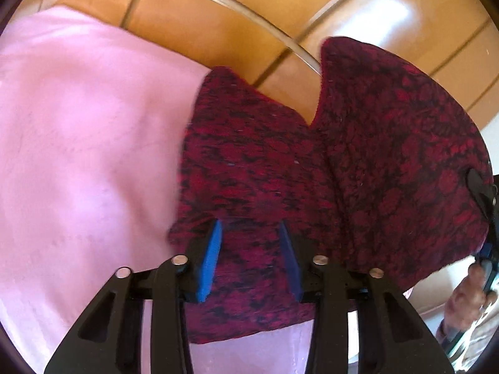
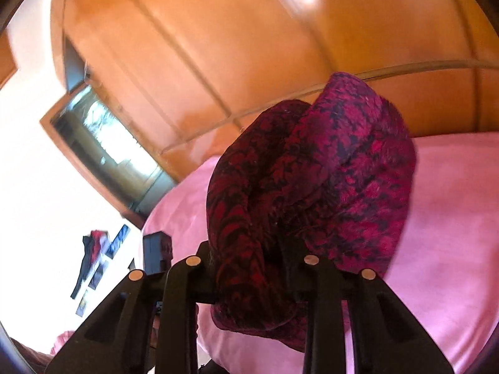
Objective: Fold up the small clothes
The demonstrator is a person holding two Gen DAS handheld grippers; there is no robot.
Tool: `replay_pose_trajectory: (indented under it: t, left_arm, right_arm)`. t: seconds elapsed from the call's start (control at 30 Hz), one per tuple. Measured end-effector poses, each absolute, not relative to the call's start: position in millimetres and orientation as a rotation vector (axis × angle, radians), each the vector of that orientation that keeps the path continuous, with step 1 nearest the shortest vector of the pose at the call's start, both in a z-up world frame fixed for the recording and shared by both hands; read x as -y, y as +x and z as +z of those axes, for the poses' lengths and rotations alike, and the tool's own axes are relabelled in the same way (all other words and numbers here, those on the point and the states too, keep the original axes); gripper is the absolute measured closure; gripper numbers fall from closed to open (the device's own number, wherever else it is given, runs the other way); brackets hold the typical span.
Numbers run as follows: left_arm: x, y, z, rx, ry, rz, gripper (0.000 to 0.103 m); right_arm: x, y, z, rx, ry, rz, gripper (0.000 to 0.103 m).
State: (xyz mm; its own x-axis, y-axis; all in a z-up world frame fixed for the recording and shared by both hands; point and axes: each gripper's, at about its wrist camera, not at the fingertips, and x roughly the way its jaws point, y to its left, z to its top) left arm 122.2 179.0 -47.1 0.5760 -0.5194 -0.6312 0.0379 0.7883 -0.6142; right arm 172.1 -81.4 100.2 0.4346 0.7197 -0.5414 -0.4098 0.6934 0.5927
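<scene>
We count one pink sheet [image 1: 78, 155], one red-and-black patterned garment [image 1: 265, 162] lifted over it. Left gripper [image 1: 251, 258] clamps its near edge between blue pads; right gripper [image 2: 252, 268] clenched on a bunched fold. No legible writing seen.

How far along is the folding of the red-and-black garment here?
Early. Nothing looks folded yet. In hand: the red-and-black garment is lifted off the pink sheet, the left gripper and the right gripper each holding a bunch of it between the fingers. Left: spread it flat, make the folds, set it down.
</scene>
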Motion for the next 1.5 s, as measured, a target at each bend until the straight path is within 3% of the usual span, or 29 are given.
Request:
replay_pose_trajectory:
  t: [0.17, 0.37, 0.43, 0.53, 0.77, 0.8, 0.87, 1.03, 1.1, 1.23, 1.4, 1.5]
  left_arm:
    - [-225.6, 106.6, -45.8, -0.852, -0.707, -0.285, 0.066]
    - [-259.7, 88.0, -18.2, -0.76, -0.771, -0.335, 0.066]
    - [-253.2, 90.8, -6.8, -0.746, -0.745, -0.388, 0.066]
    - [-231.8, 107.4, 3.3, -0.765, -0.707, -0.467, 0.056]
    - [-183.0, 165.9, 0.5, -0.921, -0.606, -0.569, 0.055]
    - [-179.1, 169.6, -0.3, -0.937, -0.591, -0.553, 0.072]
    - [-168.3, 176.6, -2.1, -0.961, -0.529, -0.537, 0.083]
    - [-171.8, 177.5, 10.6, -0.941, -0.491, -0.506, 0.088]
    - [-171.9, 180.9, 14.8, -0.936, -0.478, -0.492, 0.088]
    - [-184.6, 165.3, 28.2, -0.913, -0.454, -0.466, 0.088]
    - [-196.9, 153.6, 18.2, -0.908, -0.427, -0.361, 0.088]
    - [-198.2, 150.6, -0.5, -0.938, -0.37, -0.256, 0.088]
  right_arm:
    - [1.4, 166.9, 60.3, -0.969, 0.221, 0.758, 0.077]
    - [-70.2, 139.3, 17.2, -0.968, -0.102, 0.741, 0.076]
    - [-77.9, 131.2, 14.6, -0.938, -0.171, 0.736, 0.076]
    - [-80.7, 124.2, 15.6, -0.897, -0.203, 0.724, 0.076]
    - [-74.3, 104.6, 21.1, -0.836, -0.168, 0.729, 0.072]
    - [-72.5, 103.7, 22.4, -0.827, -0.155, 0.731, 0.068]
    - [-68.6, 99.9, 26.9, -0.797, -0.143, 0.737, 0.057]
    - [-32.1, 90.9, 46.1, -0.835, -0.017, 0.902, 0.028]
    - [-4.5, 86.9, 58.1, -0.85, 0.09, 0.987, 0.025]
    - [51.1, 99.4, 72.0, -0.82, 0.227, 0.893, 0.025]
    - [35.2, 126.1, 50.8, -0.859, 0.117, 0.718, 0.036]
    - [8.2, 141.4, 33.4, -0.875, 0.035, 0.685, 0.036]
